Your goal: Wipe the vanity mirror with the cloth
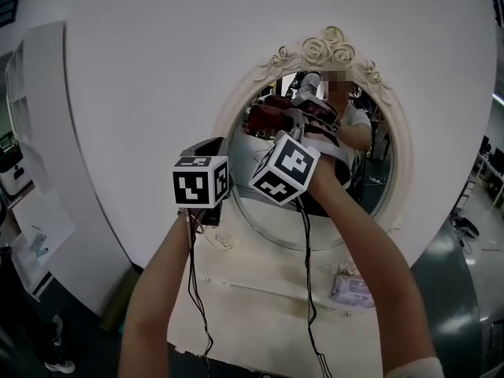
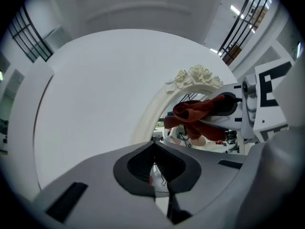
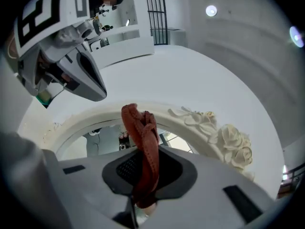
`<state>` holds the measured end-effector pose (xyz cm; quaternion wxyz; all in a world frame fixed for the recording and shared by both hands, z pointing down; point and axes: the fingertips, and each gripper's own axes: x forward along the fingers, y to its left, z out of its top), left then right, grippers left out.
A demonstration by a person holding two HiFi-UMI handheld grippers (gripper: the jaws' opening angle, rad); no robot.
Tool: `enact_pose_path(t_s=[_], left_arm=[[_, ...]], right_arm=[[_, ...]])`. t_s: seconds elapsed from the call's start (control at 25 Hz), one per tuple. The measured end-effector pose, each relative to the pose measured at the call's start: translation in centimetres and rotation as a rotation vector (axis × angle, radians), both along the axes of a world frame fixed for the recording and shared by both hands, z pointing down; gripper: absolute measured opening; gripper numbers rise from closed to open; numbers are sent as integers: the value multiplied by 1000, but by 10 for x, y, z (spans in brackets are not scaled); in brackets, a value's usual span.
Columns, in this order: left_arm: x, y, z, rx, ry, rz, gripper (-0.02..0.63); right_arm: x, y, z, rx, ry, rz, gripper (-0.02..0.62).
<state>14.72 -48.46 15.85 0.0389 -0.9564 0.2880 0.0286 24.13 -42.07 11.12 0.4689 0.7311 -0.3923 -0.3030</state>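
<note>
The oval vanity mirror sits right of centre in the head view, on a wide round white panel that leaves broad bare room at the upper left, while the glass is crowded by both tools. The right gripper is clenched on the cloth, whose bunched free end stands up between its jaws at the glass, just inside the top rim of the frame. The left gripper hangs at the frame's lower left edge, its jaws pressed together with nothing between them. Below the mirror a cream shelf juts toward the bottom of the frame, with a small crinkled packet lying at its right end. The frame is cream and moulded, crowned by carved roses. The cloth is rust-red, soft and twisted into a rope-like fold. The grippers are smooth grey with dark ribbed pads. The forearms and marker cubes cover much of the lower glass. A reflected person shows in the upper glass, and the packet's print is too small to read.
</note>
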Motion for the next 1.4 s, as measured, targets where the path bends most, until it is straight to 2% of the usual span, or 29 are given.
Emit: enact_pose_path(t_s=[0.12, 0.28, 0.48, 0.84, 1.12, 1.4], left_arm=[[-4, -6, -19, 23, 6, -11, 11], [-6, -16, -29, 66, -19, -48, 11], [-7, -27, -16, 36, -21, -54, 11], [-6, -39, 39, -14, -71, -34, 11], [-7, -45, 89, -72, -95, -25, 11], [-8, -37, 172, -148, -152, 1, 11]], right_arm=[[0, -5, -14, 4, 62, 31, 60], [6, -14, -17, -16, 88, 63, 60], [5, -28, -7, -36, 106, 71, 60], [-7, -48, 36, -104, 102, 48, 60], [-12, -58, 93, -178, 80, 24, 60], [-18, -62, 168, -264, 24, 6, 60]])
